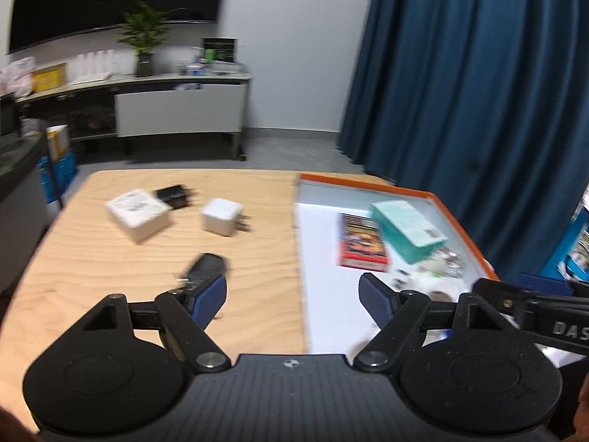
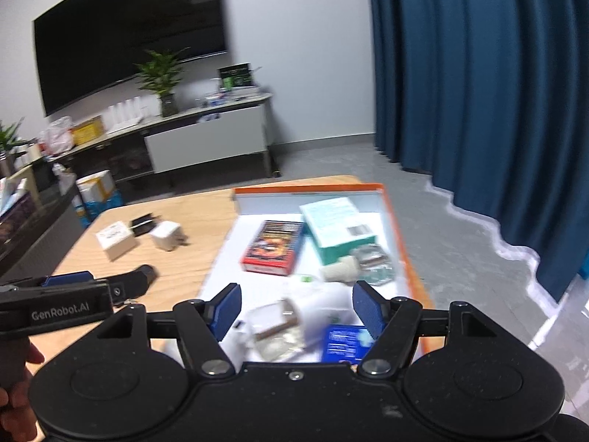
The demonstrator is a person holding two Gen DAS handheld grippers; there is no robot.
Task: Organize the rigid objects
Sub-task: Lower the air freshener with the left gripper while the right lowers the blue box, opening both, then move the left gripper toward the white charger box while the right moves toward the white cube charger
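On the wooden table (image 1: 110, 294) lie a white box (image 1: 138, 213), a black charger (image 1: 173, 196), a white plug adapter (image 1: 222, 216) and a dark oblong object (image 1: 206, 269). The orange-rimmed white tray (image 1: 368, 183) at the right holds a red box (image 1: 362, 241), a teal box (image 1: 408, 228) and small clear items (image 1: 447, 258). My left gripper (image 1: 292, 287) is open and empty above the tray's left edge, its left finger just short of the dark object. My right gripper (image 2: 297, 294) is open over the tray (image 2: 401, 243), above clear packets (image 2: 276, 328) and a blue card (image 2: 346, 342), gripping nothing.
Beyond the table's far edge stands a low cabinet (image 1: 176, 110) with a potted plant (image 1: 145, 37) under a wall screen. A blue curtain (image 1: 478, 92) hangs at the right, close to the tray's far side. A person's hand (image 2: 14, 405) shows at lower left.
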